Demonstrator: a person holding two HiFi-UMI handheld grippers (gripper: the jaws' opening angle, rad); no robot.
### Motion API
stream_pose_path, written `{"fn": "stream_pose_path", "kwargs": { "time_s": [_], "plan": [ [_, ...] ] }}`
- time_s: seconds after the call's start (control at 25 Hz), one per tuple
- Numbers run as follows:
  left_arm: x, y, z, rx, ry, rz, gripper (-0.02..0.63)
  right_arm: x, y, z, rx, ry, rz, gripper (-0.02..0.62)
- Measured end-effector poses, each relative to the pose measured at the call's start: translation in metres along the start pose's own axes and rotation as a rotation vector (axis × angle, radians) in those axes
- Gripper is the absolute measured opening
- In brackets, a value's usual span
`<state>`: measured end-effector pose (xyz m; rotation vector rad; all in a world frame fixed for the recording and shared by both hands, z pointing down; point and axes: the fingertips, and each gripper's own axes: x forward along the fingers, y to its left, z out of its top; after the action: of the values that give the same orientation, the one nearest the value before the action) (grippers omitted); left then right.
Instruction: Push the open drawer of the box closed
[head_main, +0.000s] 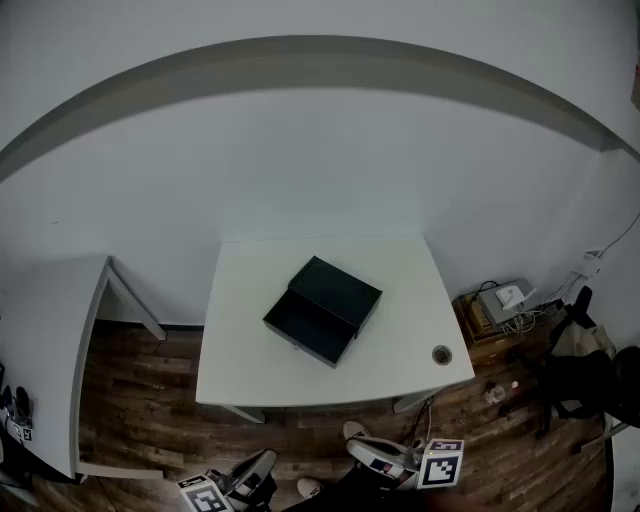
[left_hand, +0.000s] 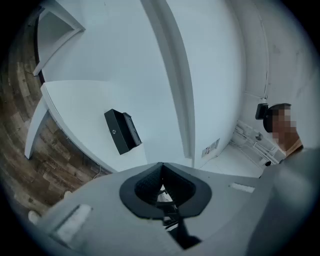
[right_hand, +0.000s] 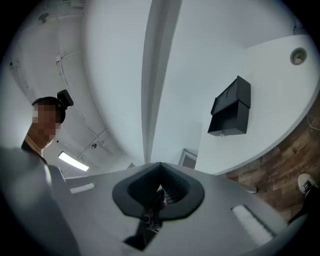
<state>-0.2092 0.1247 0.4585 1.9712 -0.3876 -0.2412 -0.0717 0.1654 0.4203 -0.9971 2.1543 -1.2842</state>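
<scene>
A black box (head_main: 335, 290) lies on the white table (head_main: 400, 300), turned at an angle. Its drawer (head_main: 305, 328) is pulled out toward the table's front left. The box also shows small in the left gripper view (left_hand: 121, 131) and in the right gripper view (right_hand: 231, 109). My left gripper (head_main: 262, 467) and right gripper (head_main: 362, 450) hang low at the bottom edge of the head view, in front of the table and far from the box. Both are shut with nothing between the jaws, as the left gripper (left_hand: 161, 166) and the right gripper (right_hand: 160, 166) show in their own views.
A round cable hole (head_main: 441, 355) sits near the table's front right corner. A second white desk (head_main: 40, 340) stands to the left. Boxes and cables (head_main: 500, 303) and a dark bag (head_main: 590, 375) lie on the wooden floor at right. A person's shoe (head_main: 355, 432) is below.
</scene>
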Motion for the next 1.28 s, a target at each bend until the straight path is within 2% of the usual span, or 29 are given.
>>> {"fn": "stream_pose_path", "kwargs": {
  "time_s": [0.6, 0.8, 1.28],
  "plan": [
    [0.004, 0.001, 0.005, -0.007, 0.0, -0.01, 0.002, 0.006, 0.006, 0.002, -0.041, 0.019, 0.001, 0.002],
    [0.006, 0.002, 0.005, -0.012, 0.002, -0.012, 0.002, 0.005, 0.006, 0.01, -0.035, -0.008, 0.025, 0.005],
    [0.016, 0.005, 0.007, -0.031, -0.008, -0.013, 0.002, -0.004, -0.014, 0.046, -0.038, -0.074, -0.035, 0.018]
  ]
}}
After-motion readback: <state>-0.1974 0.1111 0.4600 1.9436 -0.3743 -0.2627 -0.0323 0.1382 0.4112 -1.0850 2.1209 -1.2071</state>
